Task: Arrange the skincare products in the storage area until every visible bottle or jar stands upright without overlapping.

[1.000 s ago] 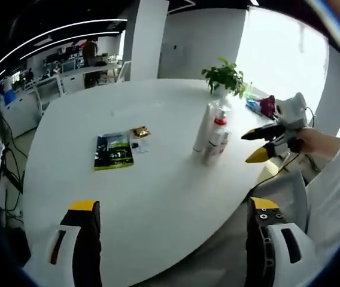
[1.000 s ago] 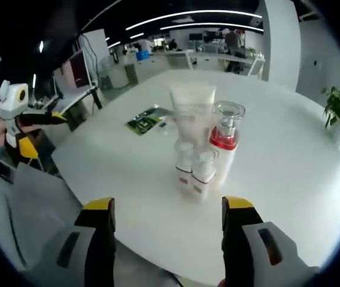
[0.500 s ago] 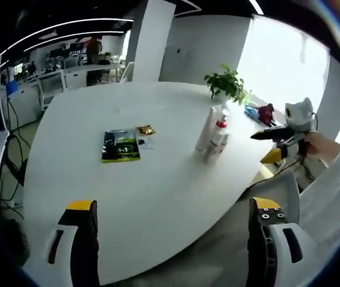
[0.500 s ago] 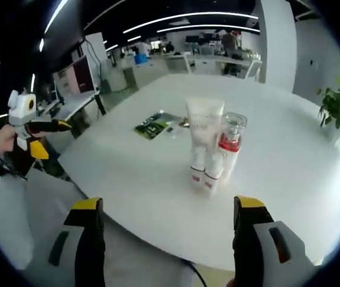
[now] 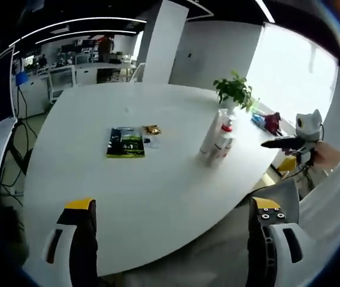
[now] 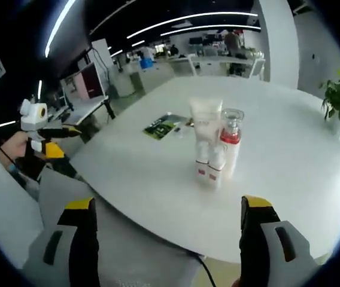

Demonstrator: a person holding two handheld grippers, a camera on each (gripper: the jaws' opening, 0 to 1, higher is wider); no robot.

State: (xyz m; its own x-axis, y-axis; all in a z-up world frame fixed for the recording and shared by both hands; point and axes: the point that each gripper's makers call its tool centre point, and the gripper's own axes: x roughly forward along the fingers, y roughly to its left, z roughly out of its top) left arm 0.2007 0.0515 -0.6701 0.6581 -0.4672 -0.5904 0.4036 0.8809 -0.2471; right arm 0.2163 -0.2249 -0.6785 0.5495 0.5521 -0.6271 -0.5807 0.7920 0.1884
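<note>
Both grippers are spread wide and hold nothing, and the bottles stand in a bunch on the table.

The left gripper [image 5: 169,239] hangs over the near edge of the white table [image 5: 158,191], with its 2 jaws far apart. The right gripper [image 6: 170,239] is at the table edge too, also with its 2 jaws far apart. Out past them, 4 things stand up close together: a tall white tube [image 6: 206,119], a clear bottle [image 6: 230,140] with a red band, and 2 small bottles [image 6: 209,167] in front that touch side by side. A green book [image 5: 126,142] lies flat, well apart from them. A small gold packet [image 5: 152,129] sits just beside the book. A plant [image 5: 234,91] stands at the far side.
</note>
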